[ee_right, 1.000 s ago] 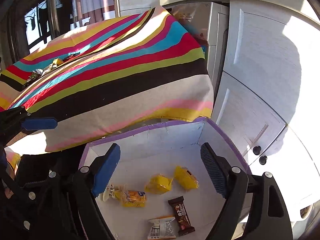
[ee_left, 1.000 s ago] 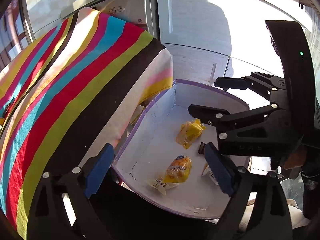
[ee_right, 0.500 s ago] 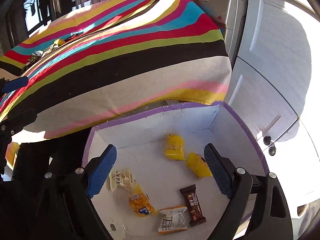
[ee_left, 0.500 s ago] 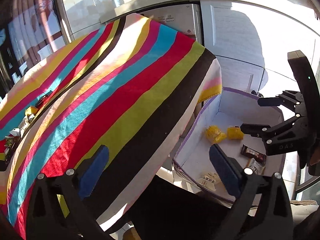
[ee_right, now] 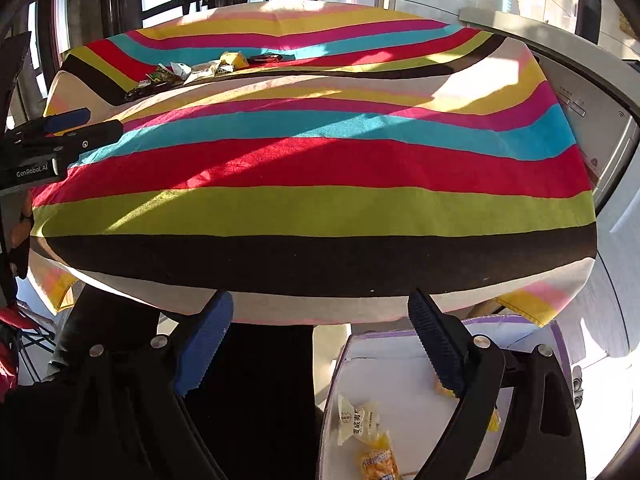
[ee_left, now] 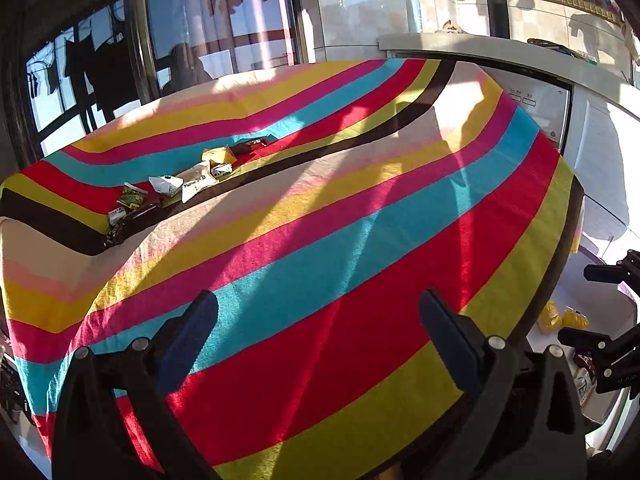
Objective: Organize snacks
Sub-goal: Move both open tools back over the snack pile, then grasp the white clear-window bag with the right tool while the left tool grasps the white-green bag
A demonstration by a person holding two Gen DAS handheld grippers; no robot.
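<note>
Snacks (ee_left: pixel 188 178) heaped far across our striped worktop (ee_left: pixel 320 240) blur uncountably; two yellow packets (ee_left: pixel 560 318) show in the half-hidden box (ee_right: pixel 400 400). Both tongs (ee_left: pixel 316 336) (ee_right: pixel 320 340) gape empty.

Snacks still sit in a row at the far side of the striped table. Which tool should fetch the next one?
Left, probably. The left tool, open and empty, is already over the striped cloth, aimed towards the snack row. The right tool, also open and empty, hangs off the table edge above the box.

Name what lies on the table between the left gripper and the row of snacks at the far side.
Only bare striped tablecloth separates the left gripper from the snack row, as the left wrist view shows.
</note>
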